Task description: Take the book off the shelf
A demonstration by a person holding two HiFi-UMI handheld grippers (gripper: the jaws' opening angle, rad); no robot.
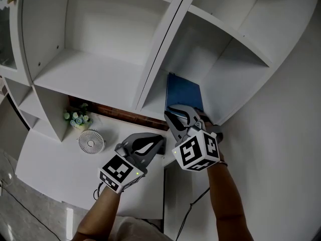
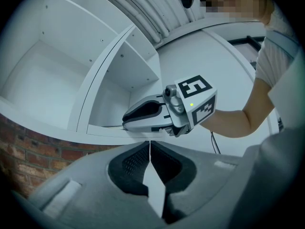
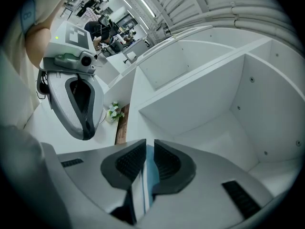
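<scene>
White shelf unit with open compartments, viewed steeply from above. In the lower right compartment, a thin blue book, broad face toward the head camera, set apart from the divider on its left. Lying flat or leaning: not clear.

Right gripper at the book's near edge, jaws clamped on it. In the right gripper view, a blue and white strip pinched between the two dark pads. Left gripper just beside and below the right one, outside the compartment, jaws pressed together on nothing.

Below the shelf, a white surface carrying a small round fan and a pot of pale flowers, backed by a strip of brick.

Judged state: book gripped but not yet out of the compartment.

Likely risks from here:
- Slipping or pivoting downward once clear of the shelf board, given a narrow pinch at one edge and only one gripper holding.
- Scraping or jamming against the divider or the compartment wall if pulled at an angle.
- Bending of cover or pages if gripped by only part of the thickness; not clear from either view.
- If dropped, probably landing on the surface below, nearer the left gripper than the fan or flowers.

Safer with a slow, straight pull and the left gripper ready underneath.
</scene>
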